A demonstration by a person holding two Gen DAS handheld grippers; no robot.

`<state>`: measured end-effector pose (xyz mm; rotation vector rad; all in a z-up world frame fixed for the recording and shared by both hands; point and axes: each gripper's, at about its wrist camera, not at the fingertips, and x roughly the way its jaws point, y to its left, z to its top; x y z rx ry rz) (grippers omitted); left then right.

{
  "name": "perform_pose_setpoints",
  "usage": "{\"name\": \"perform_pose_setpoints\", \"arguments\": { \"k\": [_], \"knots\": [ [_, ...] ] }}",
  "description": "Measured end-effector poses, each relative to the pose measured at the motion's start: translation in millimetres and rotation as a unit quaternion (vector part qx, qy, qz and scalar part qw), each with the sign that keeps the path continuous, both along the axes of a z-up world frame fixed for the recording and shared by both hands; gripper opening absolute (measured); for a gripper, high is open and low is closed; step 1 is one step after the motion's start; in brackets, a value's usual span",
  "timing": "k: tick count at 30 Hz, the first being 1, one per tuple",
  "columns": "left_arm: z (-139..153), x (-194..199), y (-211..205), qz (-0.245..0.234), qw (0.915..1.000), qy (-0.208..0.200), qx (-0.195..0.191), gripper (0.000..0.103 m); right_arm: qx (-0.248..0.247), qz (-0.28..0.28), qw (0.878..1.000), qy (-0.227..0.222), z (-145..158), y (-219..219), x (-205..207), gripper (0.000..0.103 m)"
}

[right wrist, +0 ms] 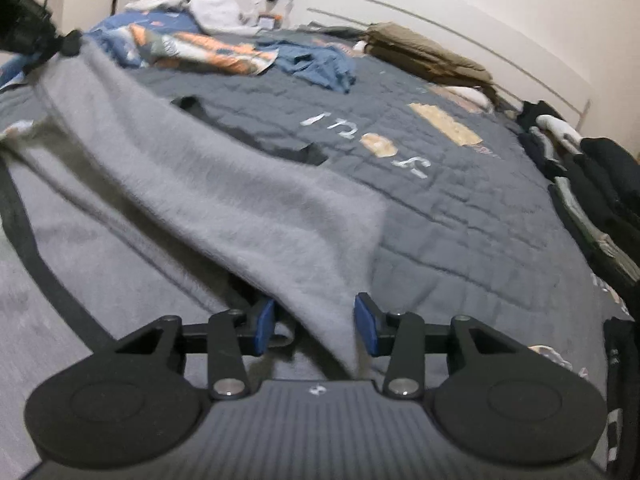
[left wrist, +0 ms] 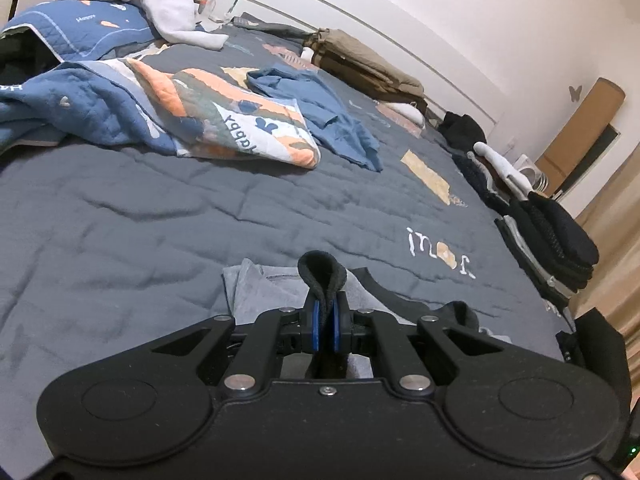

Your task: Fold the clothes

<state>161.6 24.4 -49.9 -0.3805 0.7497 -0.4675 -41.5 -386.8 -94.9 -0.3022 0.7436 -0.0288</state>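
My left gripper pinches the black ribbed trim of a grey fleece garment. My right gripper stands parted, fleece lying loosely between its blue pads.

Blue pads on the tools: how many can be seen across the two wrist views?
4. Two on the left tool, pinched shut on a black fabric edge; two on the right tool, apart, with the grey garment hanging between them.

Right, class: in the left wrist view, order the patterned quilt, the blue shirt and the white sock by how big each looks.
1. Patterned quilt, largest.
2. Blue shirt.
3. White sock, smallest.
The sock lies about as far off as the shirt, so camera distance hardly affects the order.
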Motion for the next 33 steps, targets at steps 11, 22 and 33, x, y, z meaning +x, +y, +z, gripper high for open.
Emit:
{"name": "perform_pose_setpoints", "arguments": {
  "k": [11,22,33],
  "knots": [
    [1.8,-5.6,-20.8,-0.030,0.9995,-0.009,0.002,0.007,0.035,-0.053,0.998,-0.007,19.8,-32.8,-5.0,0.043],
    [-4.3,-8.1,-27.2,-0.025,0.9995,-0.007,0.016,0.007,0.001,-0.065,0.998,0.019,-8.2,-26.3,3.1,0.003],
    [-38.3,7.8,-40.8,-0.058,0.9841,0.086,0.144,0.009,-0.104,-0.035,0.992,0.057,-19.4,-18.4,0.1,0.004]
  ]
}}
